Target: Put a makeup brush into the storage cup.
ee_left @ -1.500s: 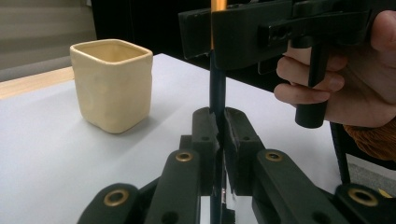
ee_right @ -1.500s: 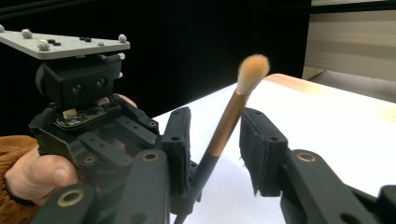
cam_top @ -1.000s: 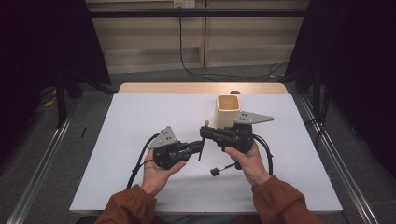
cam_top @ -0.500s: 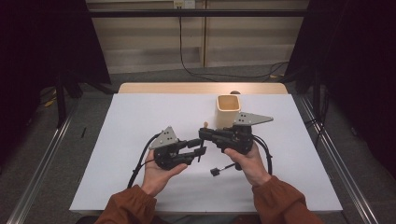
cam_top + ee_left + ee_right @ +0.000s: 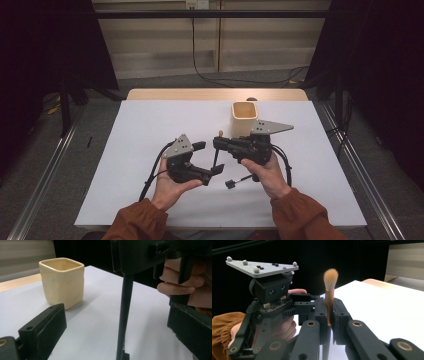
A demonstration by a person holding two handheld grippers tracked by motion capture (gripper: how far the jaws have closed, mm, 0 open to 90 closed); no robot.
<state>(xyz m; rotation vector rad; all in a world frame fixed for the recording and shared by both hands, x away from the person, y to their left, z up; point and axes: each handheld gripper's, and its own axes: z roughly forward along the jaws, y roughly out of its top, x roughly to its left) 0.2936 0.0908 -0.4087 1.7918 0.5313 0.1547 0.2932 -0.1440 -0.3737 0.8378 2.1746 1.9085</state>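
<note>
My right gripper (image 5: 218, 144) (image 5: 328, 308) is shut on a brush (image 5: 217, 150) (image 5: 329, 280) just below its tan bristles and holds it upright over the white table (image 5: 140, 130). The brush's black handle (image 5: 124, 312) hangs down between the jaws of my left gripper (image 5: 208, 158) (image 5: 118, 315). Those jaws have just been opening and now stand wide, clear of the handle on both sides. A cream square cup (image 5: 245, 117) (image 5: 62, 282) stands on the table just behind the grippers.
The white table sheet ends on a wooden edge (image 5: 215, 94) at the far side. A loose cable plug (image 5: 231, 183) lies on the sheet below the right gripper. Dark frames and floor rails flank the table.
The left gripper's jaws were closed around the brush handle and have spread wide, letting go of it. The right gripper still holds the brush, and both hands stay in place.
</note>
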